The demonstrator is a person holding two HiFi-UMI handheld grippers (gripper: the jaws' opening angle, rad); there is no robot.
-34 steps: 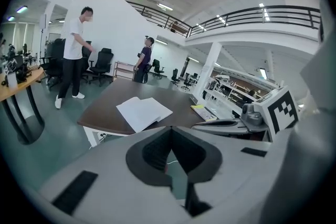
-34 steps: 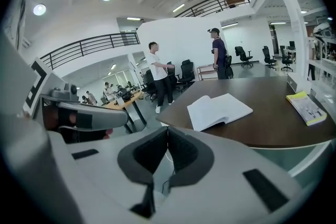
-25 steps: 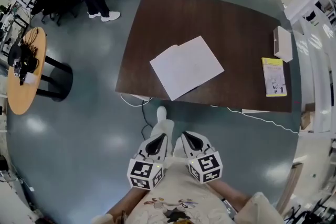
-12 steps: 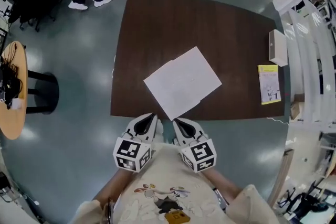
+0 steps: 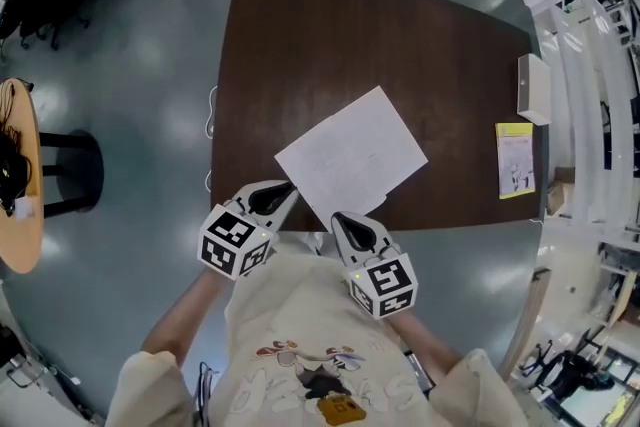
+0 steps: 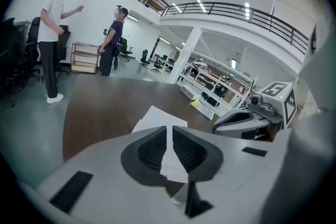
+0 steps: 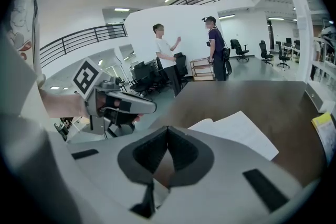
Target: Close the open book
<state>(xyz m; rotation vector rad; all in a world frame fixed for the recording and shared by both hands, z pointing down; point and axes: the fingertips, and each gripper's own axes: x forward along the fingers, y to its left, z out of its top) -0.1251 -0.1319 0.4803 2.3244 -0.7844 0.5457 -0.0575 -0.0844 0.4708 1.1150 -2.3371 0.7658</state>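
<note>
Seen from above, an open book (image 5: 352, 156) is lying flat on a dark brown tabletop (image 5: 400, 35), its white pages facing up and its body turned at an angle, with one corner pointing toward the near edge. The person is standing at that near edge, holding a gripper in each hand. The left gripper (image 5: 286, 188) is hovering over the near edge of the tabletop, just beside the book's near-left side. Its jaws have just been opening and are standing a narrow crack apart, with nothing between them; the white page is only showing beyond them through the gap. The right gripper (image 5: 341, 218) is hovering just off the tabletop's edge, near the book's closest corner. Its jaws are resting together and holding nothing. Neither gripper is touching the book. Well apart from the book, toward the right edge of the tabletop, a thin yellow booklet (image 5: 515, 160) is lying flat and a small white box (image 5: 533, 88) is sitting just beyond it. On the grey floor to the left, a round wooden side table (image 5: 12, 215) is standing. In the left gripper view, two people (image 6: 52, 34) are standing beyond the far end of the tabletop.
</note>
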